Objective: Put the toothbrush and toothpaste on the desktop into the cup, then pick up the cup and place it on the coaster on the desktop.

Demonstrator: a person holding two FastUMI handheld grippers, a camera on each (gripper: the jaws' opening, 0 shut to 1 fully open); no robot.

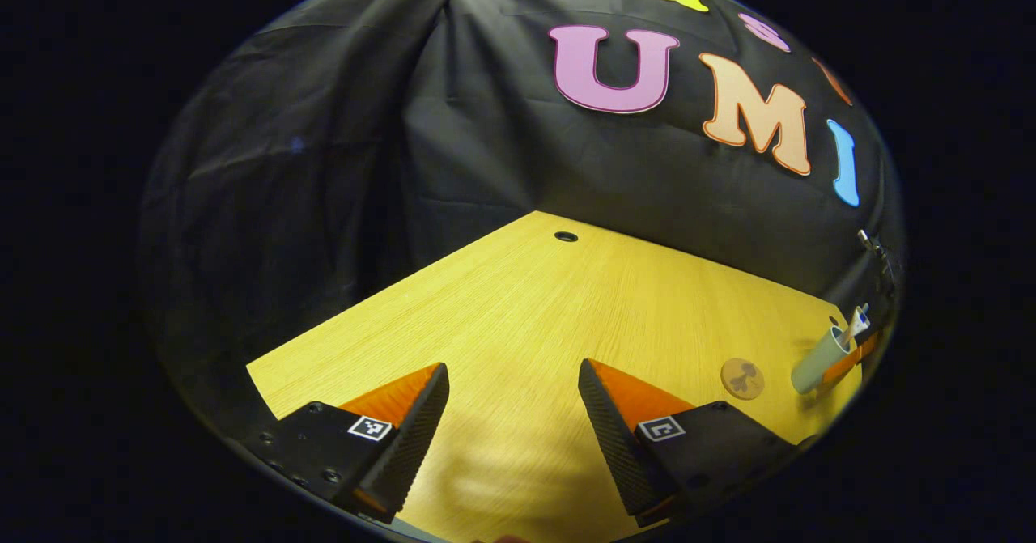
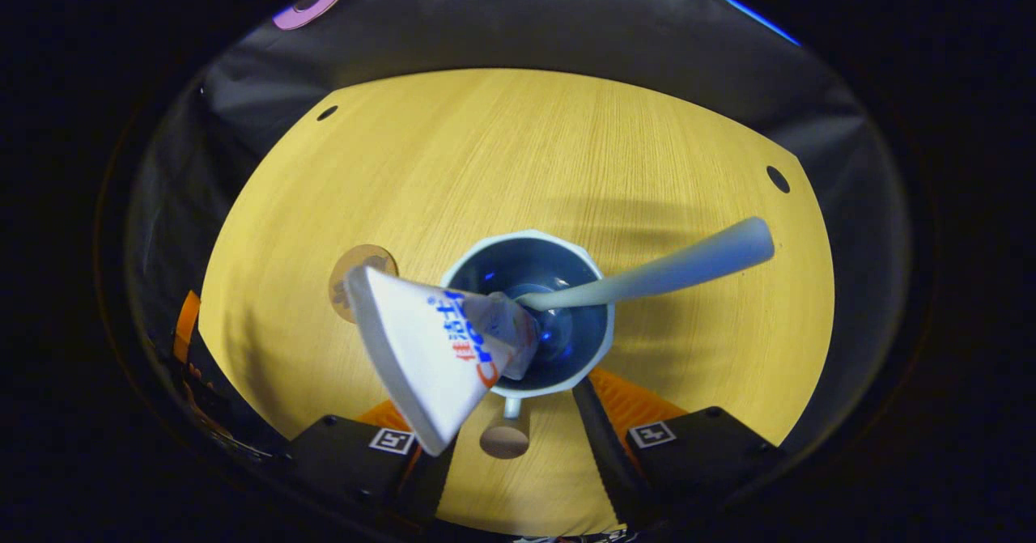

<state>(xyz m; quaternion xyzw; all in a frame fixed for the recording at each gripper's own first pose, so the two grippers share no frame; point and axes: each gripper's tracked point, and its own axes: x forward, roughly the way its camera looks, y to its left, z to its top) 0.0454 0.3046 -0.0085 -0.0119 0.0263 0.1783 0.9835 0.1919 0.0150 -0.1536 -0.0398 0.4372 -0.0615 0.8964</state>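
Wooden desktop (image 1: pixel 526 308), pale grain. Left gripper (image 1: pixel 513 413) hovers low over it, jaws spread, nothing between. Right gripper (image 2: pixel 511 413) spread around the cup (image 2: pixel 528 316), contact unclear. Toothpaste tube (image 2: pixel 421 349) and toothbrush (image 2: pixel 664 268) lean out of it. Round coaster (image 2: pixel 360 272) just beside.

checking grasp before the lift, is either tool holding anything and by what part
The right tool straddles the cup low on its near side, but finger contact cannot be told. The left tool is open over bare desktop, holding nothing.
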